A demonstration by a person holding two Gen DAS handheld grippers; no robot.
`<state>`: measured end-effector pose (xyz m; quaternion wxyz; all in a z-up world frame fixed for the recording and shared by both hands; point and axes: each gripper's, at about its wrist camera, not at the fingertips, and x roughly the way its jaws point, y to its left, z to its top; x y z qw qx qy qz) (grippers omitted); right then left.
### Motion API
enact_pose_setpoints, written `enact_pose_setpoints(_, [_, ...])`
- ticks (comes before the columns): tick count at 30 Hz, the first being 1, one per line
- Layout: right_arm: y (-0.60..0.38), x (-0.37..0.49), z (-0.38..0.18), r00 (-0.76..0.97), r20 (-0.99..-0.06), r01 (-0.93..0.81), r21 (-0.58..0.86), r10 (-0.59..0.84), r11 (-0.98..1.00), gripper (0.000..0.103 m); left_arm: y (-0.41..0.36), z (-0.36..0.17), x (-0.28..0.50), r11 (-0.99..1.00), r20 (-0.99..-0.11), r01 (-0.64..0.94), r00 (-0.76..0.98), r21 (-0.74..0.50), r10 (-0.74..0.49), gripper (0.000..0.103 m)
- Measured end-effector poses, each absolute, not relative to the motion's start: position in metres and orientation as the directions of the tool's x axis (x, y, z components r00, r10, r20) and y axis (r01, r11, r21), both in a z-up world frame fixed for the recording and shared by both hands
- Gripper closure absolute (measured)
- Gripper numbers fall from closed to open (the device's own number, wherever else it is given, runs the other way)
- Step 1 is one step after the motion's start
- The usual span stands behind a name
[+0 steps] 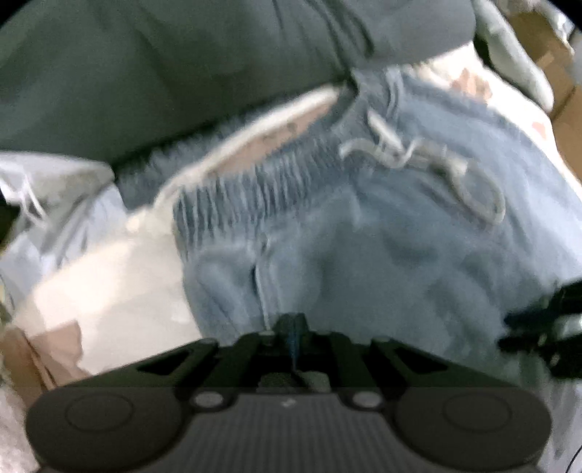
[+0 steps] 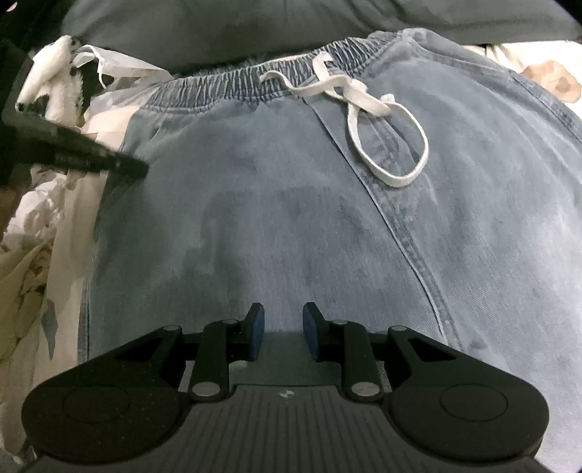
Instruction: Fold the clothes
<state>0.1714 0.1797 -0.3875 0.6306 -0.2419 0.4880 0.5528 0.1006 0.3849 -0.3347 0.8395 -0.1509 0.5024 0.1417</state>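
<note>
Light blue denim trousers [image 2: 291,203] with an elastic waistband [image 2: 225,80] and a white drawstring [image 2: 363,105] lie spread out and fill both views. In the blurred left wrist view my left gripper [image 1: 293,327] is shut, its fingers pinched on the denim [image 1: 363,236] by a side seam. The right wrist view shows its dark tip [image 2: 134,169] at the trousers' left edge. My right gripper [image 2: 283,327] is open low over the middle of the trousers, with its blue pads [image 2: 256,334] apart and nothing between them. It also shows at the right edge [image 1: 538,327] of the left wrist view.
A dark grey garment [image 2: 254,25] lies beyond the waistband. White floral bedding [image 2: 36,225] lies under and to the left of the trousers. A black-and-white fluffy item [image 2: 54,80] sits at the far left. Cardboard boxes [image 1: 560,109] stand at the far right.
</note>
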Motion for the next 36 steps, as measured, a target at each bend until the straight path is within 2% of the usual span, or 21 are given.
enact_pose_setpoints(2, [0.176, 0.176, -0.384, -0.093, -0.886, -0.923, 0.248, 0.455, 0.294, 0.072, 0.386, -0.327, 0.106, 0.913, -0.873, -0.39, 0.48, -0.124, 0.087, 0.085])
enact_pose_setpoints(6, [0.164, 0.193, -0.373, -0.096, -0.88, -0.882, 0.292, 0.466, 0.371, 0.072, 0.384, -0.322, 0.125, 0.916, -0.848, -0.377, 0.522, -0.134, 0.091, 0.085])
enact_pose_setpoints(10, [0.152, 0.21, -0.357, -0.011, -0.872, -0.892, 0.23, 0.489, 0.39, 0.072, 0.38, -0.327, 0.148, 0.919, -0.827, -0.361, 0.556, -0.158, 0.077, 0.085])
enact_pose_setpoints(13, [0.141, 0.232, -0.355, 0.058, -0.876, -0.869, 0.193, 0.479, 0.456, 0.072, 0.377, -0.34, 0.163, 0.936, -0.852, -0.342, 0.513, -0.088, 0.107, 0.085])
enact_pose_setpoints(16, [0.131, 0.25, -0.358, 0.114, -0.892, -0.847, 0.144, 0.438, 0.512, 0.072, 0.389, -0.357, 0.168, 0.909, -0.877, -0.406, 0.466, -0.097, 0.115, 0.09])
enact_pose_setpoints(18, [0.122, 0.261, -0.361, 0.13, -0.898, -0.834, 0.13, 0.42, 0.536, 0.072, 0.392, -0.365, 0.169, 0.906, -0.882, -0.421, 0.44, -0.037, 0.169, 0.1])
enact_pose_setpoints(20, [0.112, 0.271, -0.365, 0.141, -0.903, -0.819, 0.123, 0.405, 0.561, 0.072, 0.39, -0.368, 0.17, 0.91, -0.877, -0.413, 0.426, 0.031, 0.223, 0.1])
enact_pose_setpoints(24, [0.091, 0.291, -0.377, 0.155, -0.911, -0.772, 0.128, 0.381, 0.622, 0.072, 0.386, -0.37, 0.174, 0.909, -0.881, -0.411, 0.4, 0.075, 0.253, 0.1])
enact_pose_setpoints(36, [0.073, 0.299, -0.399, 0.181, -0.865, -0.781, 0.162, 0.467, 0.603, 0.073, 0.397, -0.374, 0.175, 0.903, -0.884, -0.431, 0.423, -0.002, 0.2, 0.099])
